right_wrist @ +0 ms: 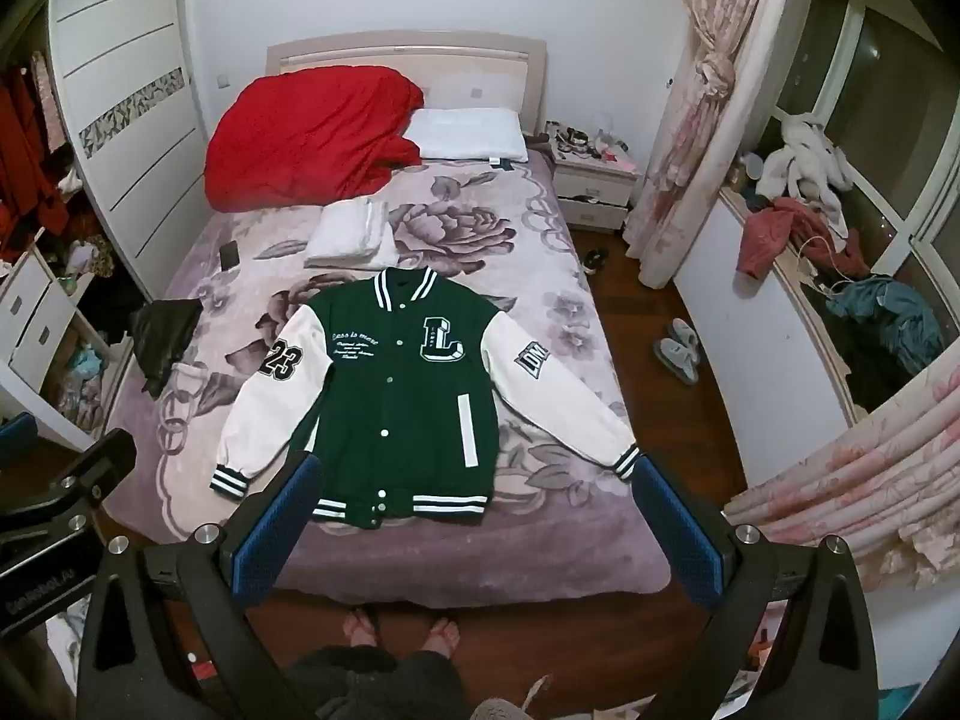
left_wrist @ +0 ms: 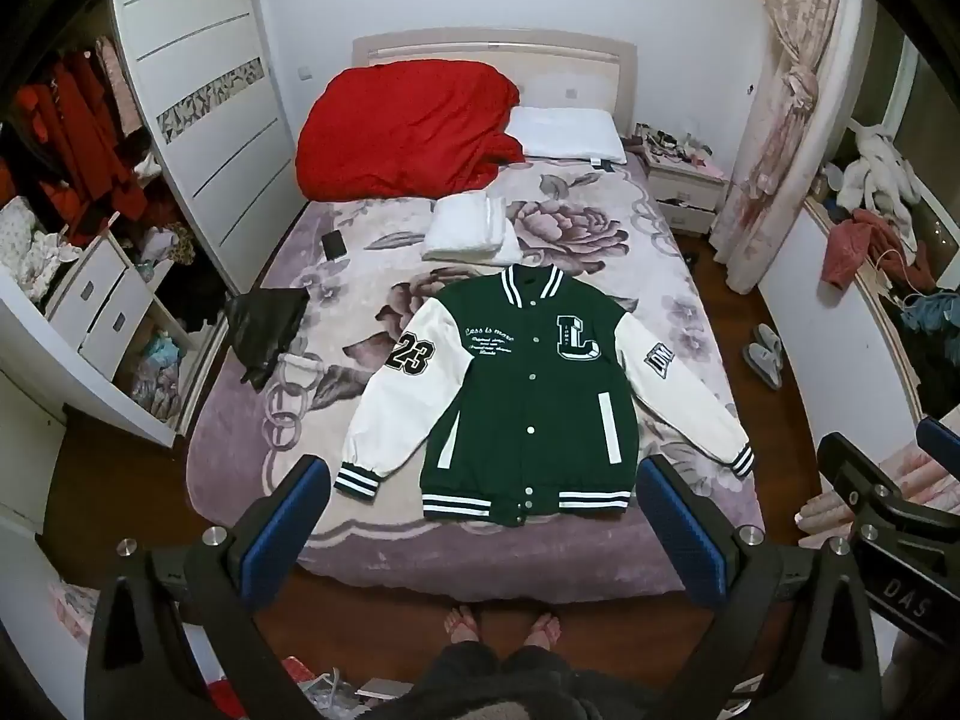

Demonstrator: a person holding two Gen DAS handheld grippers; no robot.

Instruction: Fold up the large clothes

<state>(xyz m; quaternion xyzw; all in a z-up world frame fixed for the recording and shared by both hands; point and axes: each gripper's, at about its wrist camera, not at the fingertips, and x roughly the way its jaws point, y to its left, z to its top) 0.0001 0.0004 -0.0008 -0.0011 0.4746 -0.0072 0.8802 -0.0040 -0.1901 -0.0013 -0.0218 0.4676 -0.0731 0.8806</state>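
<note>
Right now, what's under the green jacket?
The green jacket lies flat, buttoned, on the floral blanket covering the bed. Whatever lies beneath its body and sleeves is hidden.

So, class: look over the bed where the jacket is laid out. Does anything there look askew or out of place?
The jacket itself lies flat, snapped shut, sleeves spread evenly. The odd item is a crumpled black garment hanging over the bed's left edge. A small dark flat object also lies loose on the blanket.

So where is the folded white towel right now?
In both views the folded white towel lies mid-bed, just beyond the varsity jacket collar, below the red duvet.
</note>
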